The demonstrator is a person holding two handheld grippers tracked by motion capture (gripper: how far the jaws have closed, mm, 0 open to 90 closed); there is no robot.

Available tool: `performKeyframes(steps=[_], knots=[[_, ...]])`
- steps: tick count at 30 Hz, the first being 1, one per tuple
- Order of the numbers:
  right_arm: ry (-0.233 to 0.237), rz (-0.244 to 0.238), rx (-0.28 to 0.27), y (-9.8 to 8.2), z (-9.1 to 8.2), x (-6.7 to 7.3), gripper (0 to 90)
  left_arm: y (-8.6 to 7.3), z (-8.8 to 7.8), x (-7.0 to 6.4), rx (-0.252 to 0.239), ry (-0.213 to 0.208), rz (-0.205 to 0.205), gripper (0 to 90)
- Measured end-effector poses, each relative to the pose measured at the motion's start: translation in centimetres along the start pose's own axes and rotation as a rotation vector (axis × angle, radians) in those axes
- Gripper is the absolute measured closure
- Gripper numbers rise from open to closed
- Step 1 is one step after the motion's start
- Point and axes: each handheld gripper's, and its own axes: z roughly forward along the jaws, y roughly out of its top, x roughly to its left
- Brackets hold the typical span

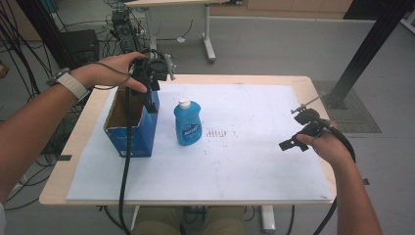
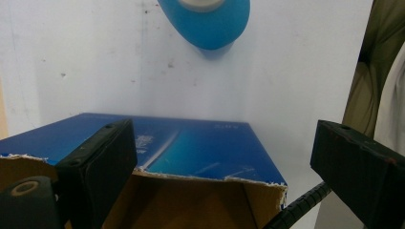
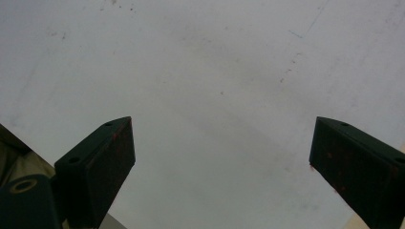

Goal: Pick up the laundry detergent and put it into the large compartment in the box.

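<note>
The blue box [image 1: 131, 128] stands open-topped at about nine o'clock on the white mat [image 1: 244, 161], near the mat's left edge, its torn brown cardboard inside showing. In the left gripper view its blue side carries pale printing, too blurred to read. The left gripper [image 1: 149, 85] hangs over the box's far rim at roughly eleven o'clock of the table, pointing down; its jaws stand wide apart and released, with the box's torn edge [image 2: 210, 177] below and between them but no pad pressing on it. Its black cable [image 1: 126, 161] trails down across the box front and off the table's near edge.

Just beside the box, toward the mat's centre, a blue bottle [image 1: 187, 122] with a white cap stands upright, apart from the box. Its label bears white lettering, too small to make out.

At about three o'clock the right gripper [image 1: 299, 132] is held low over the mat's right edge, well apart from bottle and box. In the right gripper view its jaws are spread wide and released, with bare mat [image 3: 215, 95] between them, faintly scuffed.

The mat lies on a pale wooden table [image 1: 88, 127].
</note>
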Motion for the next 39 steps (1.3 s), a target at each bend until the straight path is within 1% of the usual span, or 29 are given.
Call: performKeyframes(steps=[6,11,17,18,22,23,26,29,31,32,35,36,38,39], knots=[[-0.006,0.002,-0.007,-0.18,-0.17,0.08,7.8,0.25,-0.04,-0.1,0.005,0.001,0.002,8.9],[-0.011,0.005,-0.007,-0.31,-0.42,0.09,7.9,0.26,-0.07,-0.09,0.003,0.002,-0.014,8.8],[-0.014,0.008,-0.007,-0.41,-0.35,0.14,7.8,0.39,-0.2,-0.42,0.005,0.007,-0.015,8.4],[-0.014,0.007,-0.006,-0.41,-0.27,0.14,7.9,0.42,-0.24,-0.52,0.004,0.007,-0.021,8.4],[-0.013,0.003,-0.008,-0.42,-0.18,0.09,7.8,0.49,-0.31,-0.68,0.002,0.009,-0.026,8.0],[-0.012,0.007,-0.008,-0.4,-0.2,0.12,7.8,0.55,-0.36,-0.74,0.001,0.008,-0.035,8.0],[-0.014,0.007,-0.009,-0.41,-0.19,0.15,7.6,0.55,-0.42,-0.71,-0.002,0.004,-0.045,8.0],[-0.015,0.009,-0.009,-0.47,-0.14,0.13,7.5,0.59,-0.54,-0.69,-0.008,0.001,-0.068,7.4],[-0.014,0.01,-0.008,-0.5,-0.08,0.09,7.4,0.6,-0.59,-0.75,-0.014,0.001,-0.099,7.3],[-0.014,0.01,-0.008,-0.5,-0.08,0.09,7.4,0.6,-0.59,-0.75,-0.014,0.001,-0.099,7.3],[-0.015,0.007,-0.007,-0.53,-0.02,0.06,7.4,0.9,-0.65,-0.75,-0.001,0.002,-0.123,7.3],[-0.015,0.01,-0.006,-0.53,-0.03,0.1,7.4,0.9,-0.65,-0.75,-0.001,0.002,-0.123,7.3],[-0.015,0.009,-0.006,-0.52,-0.04,0.12,7.4,1.02,-0.68,-0.82,0.0,0.006,-0.145,7.3],[-0.015,0.009,-0.006,-0.52,-0.04,0.12,7.4,1.02,-0.68,-0.82,0.0,0.006,-0.145,7.3]])
